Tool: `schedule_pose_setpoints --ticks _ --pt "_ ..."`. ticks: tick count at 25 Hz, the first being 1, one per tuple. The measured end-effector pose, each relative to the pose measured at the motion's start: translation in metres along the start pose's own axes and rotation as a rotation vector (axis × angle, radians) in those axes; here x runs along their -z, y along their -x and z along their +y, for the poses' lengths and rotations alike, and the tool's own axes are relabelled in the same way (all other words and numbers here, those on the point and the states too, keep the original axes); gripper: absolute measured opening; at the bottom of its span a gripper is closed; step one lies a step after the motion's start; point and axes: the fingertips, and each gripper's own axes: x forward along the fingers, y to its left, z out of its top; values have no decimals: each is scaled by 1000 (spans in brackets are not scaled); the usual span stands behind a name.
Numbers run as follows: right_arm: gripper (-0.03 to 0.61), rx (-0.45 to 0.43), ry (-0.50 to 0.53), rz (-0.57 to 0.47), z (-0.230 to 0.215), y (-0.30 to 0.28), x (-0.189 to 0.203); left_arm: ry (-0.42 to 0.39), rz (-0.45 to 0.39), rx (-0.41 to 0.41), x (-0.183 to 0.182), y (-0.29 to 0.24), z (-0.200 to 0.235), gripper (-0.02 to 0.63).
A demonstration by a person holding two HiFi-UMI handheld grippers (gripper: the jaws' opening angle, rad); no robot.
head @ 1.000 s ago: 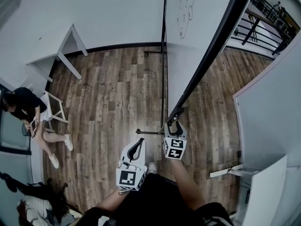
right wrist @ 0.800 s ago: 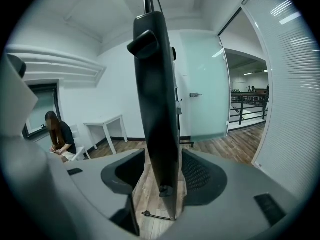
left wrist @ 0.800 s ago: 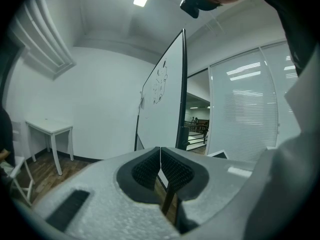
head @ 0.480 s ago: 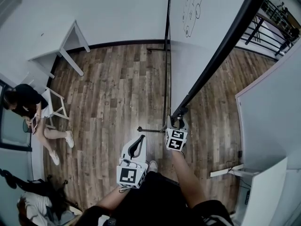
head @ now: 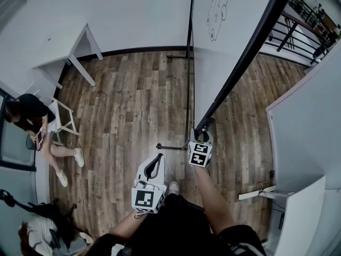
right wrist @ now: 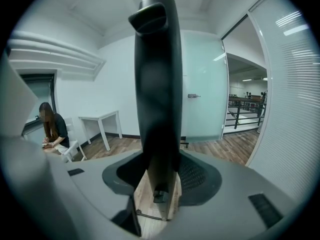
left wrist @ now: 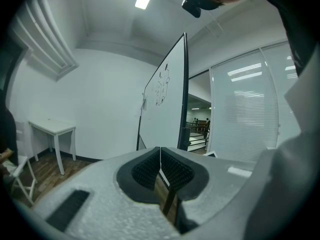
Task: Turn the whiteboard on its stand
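A: Which way is the whiteboard (head: 210, 57) lying from the right gripper (head: 202, 132)?

B: Straight ahead. The jaws are gripping the near end of its dark frame (head: 241, 57), and this long edge is running away from the person, toward the far wall.

A: And the left gripper (head: 157, 161)?

B: It is hanging lower and to the left, jaws together on nothing, apart from the board. I think the right one is doing the turning.
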Motion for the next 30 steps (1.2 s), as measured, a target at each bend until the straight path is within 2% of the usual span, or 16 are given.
schedule_pose_setpoints --ticks 4,9,13,17,30 --pt "193 5 -4 -5 0 7 3 0 -8 -1 -2 14 -2 18" --pt "193 0 -2 -16 5 24 35 -20 -25 3 22 35 -14 18" --pt "193 6 -3 -12 3 44 28 1 -19 -11 8 49 -16 18" --pt "193 1 -1 -11 7 59 42 -1 -18 -13 18 64 -20 18" --pt "193 5 3 -6 38 121 67 -7 -34 15 14 118 -30 18"
